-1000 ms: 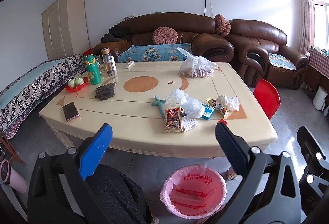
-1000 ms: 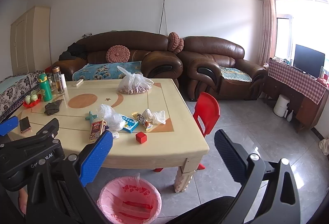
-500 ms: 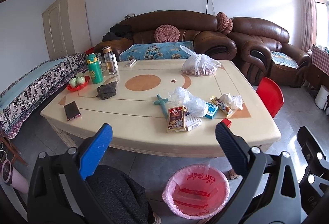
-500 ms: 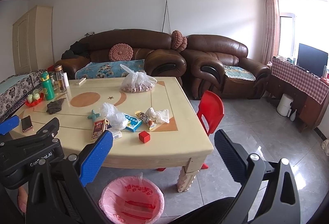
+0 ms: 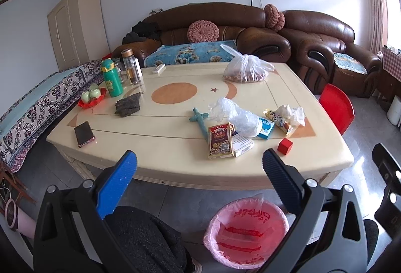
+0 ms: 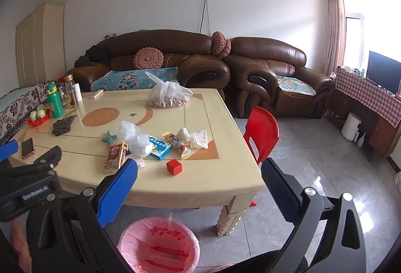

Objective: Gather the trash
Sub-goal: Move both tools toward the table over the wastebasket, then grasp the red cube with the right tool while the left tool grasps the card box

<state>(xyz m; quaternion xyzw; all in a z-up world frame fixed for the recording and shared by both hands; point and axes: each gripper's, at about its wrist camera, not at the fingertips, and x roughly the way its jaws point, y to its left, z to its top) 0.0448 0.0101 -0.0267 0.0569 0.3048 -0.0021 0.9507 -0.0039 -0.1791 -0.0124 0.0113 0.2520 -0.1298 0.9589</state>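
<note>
Cream worktop litter, wrappers and crumpled bags, lies uncollected; both grippers' fingers gape empty above the pink-lined bin.

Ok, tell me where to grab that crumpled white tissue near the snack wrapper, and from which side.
Take the crumpled white tissue across its raised bunched middle, coming down from above with the right claw. It lies loose and puffed on the table, so its folds give the open jaws purchase; the snack wrapper crowds its left edge.

Crumpled plastic bags, a snack wrapper and tissue lie on the table above a pink-lined bin.
</note>
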